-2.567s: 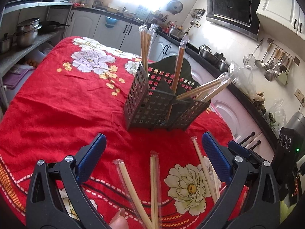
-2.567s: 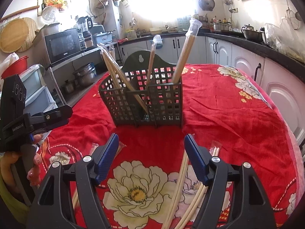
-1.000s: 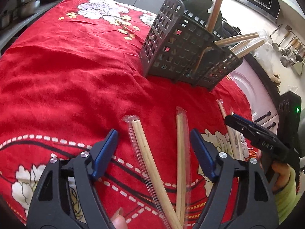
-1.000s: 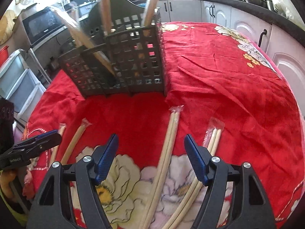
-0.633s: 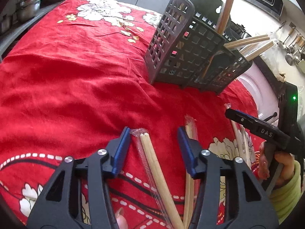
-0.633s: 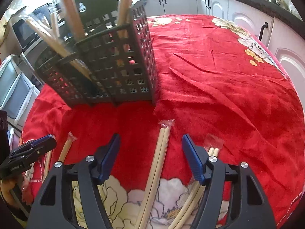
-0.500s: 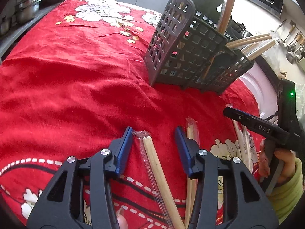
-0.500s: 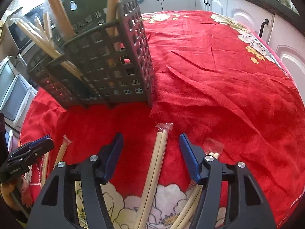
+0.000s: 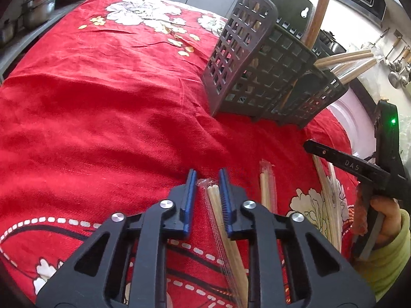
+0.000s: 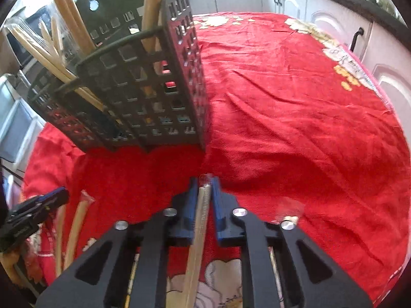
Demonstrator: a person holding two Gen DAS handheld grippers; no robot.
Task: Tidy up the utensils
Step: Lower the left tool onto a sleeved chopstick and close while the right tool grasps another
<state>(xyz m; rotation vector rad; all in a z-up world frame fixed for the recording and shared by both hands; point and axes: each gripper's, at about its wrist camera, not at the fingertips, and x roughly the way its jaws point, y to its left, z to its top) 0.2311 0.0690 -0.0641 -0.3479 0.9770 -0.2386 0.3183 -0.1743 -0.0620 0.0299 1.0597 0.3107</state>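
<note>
A dark grey lattice utensil basket (image 9: 267, 77) stands on the red flowered tablecloth and holds several wrapped chopstick pairs; it also shows in the right wrist view (image 10: 133, 87). My left gripper (image 9: 207, 179) is shut on a wrapped chopstick pair (image 9: 223, 233) lying on the cloth. My right gripper (image 10: 204, 182) is shut on another wrapped chopstick pair (image 10: 199, 233), near the basket's front corner. More wrapped pairs lie loose: one (image 9: 267, 192) right of my left gripper, others (image 10: 77, 225) at the left of the right wrist view.
The right gripper's body (image 9: 359, 164) and the hand holding it show at the right of the left wrist view. The left gripper's tip (image 10: 38, 205) shows at the left of the right wrist view. White cabinets (image 10: 334, 18) and a counter edge ring the table.
Both grippers have come down and forward onto the cloth, and both jaws have closed, each around a wrapped chopstick pair. The basket looms nearer in both views.
</note>
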